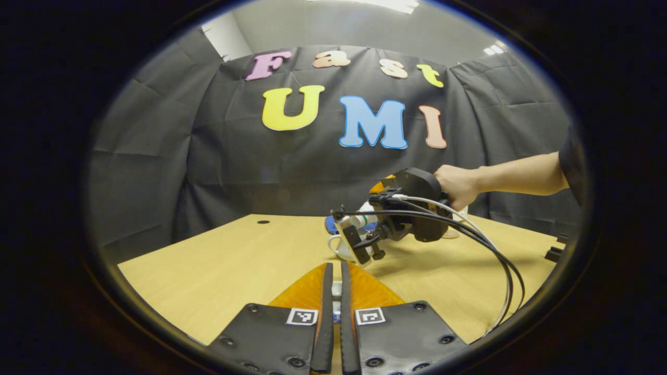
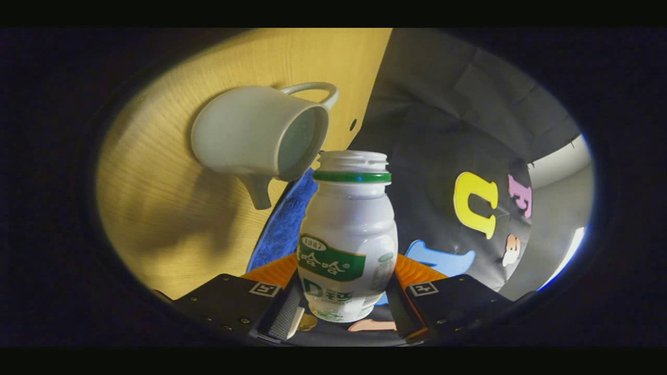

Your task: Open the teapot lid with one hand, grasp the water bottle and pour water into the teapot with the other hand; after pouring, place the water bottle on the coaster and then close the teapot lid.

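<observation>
While the right gripper [image 2: 341,312] clamps the bottle [image 2: 348,239] tipped sideways, its mouth sits just beside the teapot [image 2: 250,135] opening; the left gripper [image 1: 334,307] is pinched together, nearer the viewer.

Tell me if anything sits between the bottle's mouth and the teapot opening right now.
Nothing visible does. The right claw holds the water bottle tipped toward the teapot, whose lidless opening faces the bottle's mouth with open space between. The blue coaster lies beside.
</observation>
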The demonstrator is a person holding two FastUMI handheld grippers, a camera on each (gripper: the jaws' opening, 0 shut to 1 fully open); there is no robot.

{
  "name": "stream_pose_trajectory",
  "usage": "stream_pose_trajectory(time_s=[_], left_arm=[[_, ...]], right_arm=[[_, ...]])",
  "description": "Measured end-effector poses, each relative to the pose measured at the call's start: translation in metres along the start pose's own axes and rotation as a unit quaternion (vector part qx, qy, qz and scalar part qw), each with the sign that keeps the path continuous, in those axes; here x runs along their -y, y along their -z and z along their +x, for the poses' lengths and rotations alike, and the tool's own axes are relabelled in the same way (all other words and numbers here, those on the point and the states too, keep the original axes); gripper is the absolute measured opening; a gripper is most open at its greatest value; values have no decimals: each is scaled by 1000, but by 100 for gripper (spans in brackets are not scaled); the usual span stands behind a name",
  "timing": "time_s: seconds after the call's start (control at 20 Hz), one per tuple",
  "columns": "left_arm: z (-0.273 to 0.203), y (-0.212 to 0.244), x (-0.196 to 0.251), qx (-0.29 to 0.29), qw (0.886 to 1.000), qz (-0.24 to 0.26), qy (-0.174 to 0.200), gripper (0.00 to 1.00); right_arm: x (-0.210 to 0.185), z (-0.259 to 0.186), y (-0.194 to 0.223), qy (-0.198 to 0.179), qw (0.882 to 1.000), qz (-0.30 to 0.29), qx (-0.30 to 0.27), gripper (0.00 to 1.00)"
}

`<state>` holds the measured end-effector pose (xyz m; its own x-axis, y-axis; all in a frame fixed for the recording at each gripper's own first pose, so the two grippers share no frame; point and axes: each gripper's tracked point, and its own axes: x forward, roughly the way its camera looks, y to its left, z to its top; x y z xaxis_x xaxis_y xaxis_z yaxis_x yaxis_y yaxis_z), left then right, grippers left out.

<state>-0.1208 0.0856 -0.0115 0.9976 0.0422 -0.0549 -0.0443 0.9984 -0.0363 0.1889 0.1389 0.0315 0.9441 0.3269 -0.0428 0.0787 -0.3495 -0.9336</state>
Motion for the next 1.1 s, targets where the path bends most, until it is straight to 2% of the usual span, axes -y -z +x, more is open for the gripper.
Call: stream_pose_trajectory(time_s=[0.1, 0.2, 0.25, 0.3, 0.35, 0.4, 0.45, 0.5, 0.7, 0.8, 0.85, 0.95, 1.0, 1.1], left_arm=[[3, 4, 1, -5, 1000, -6, 4, 12], [4, 8, 2, -15, 1000, -20, 8, 8], [6, 7, 0, -15, 1000, -23, 8, 12], [6, 4, -3, -13, 1000, -24, 6, 12], [9, -1, -5, -9, 1000, -26, 6, 16], [13, -4, -4, -5, 999, -31, 9, 16], [18, -8, -5, 0, 999, -38, 13, 16], [24, -11, -6, 4, 999, -44, 15, 16], [49, -21, -1, 15, 998, -48, 23, 12], [61, -25, 4, 19, 998, -47, 33, 16], [70, -29, 7, 19, 998, -46, 40, 16], [86, -38, 11, 27, 997, -44, 54, 16], [96, -41, 12, 29, 997, -42, 59, 12], [119, -51, 14, 35, 997, -37, 65, 16]], right_arm=[[-9, -3, 0, -20, 998, 57, -2, 74], [-18, -7, -2, -38, 992, 121, -3, 74], [-20, -9, -2, -44, 987, 153, -2, 74], [-20, -11, -2, -46, 981, 187, -3, 74], [-20, -13, 0, -49, 972, 229, -6, 74], [-23, -15, 2, -55, 959, 277, -7, 74], [-24, -19, 4, -62, 941, 331, -12, 74], [-27, -22, 5, -70, 917, 391, -15, 74], [-22, -47, 2, -87, 800, 594, -5, 74], [-19, -62, 9, -82, 739, 669, 0, 74], [-18, -69, 15, -77, 713, 696, 0, 74], [-21, -81, 29, -72, 670, 739, -3, 74], [-22, -85, 34, -72, 652, 755, -1, 74], [-22, -96, 45, -70, 617, 784, 1, 74]])
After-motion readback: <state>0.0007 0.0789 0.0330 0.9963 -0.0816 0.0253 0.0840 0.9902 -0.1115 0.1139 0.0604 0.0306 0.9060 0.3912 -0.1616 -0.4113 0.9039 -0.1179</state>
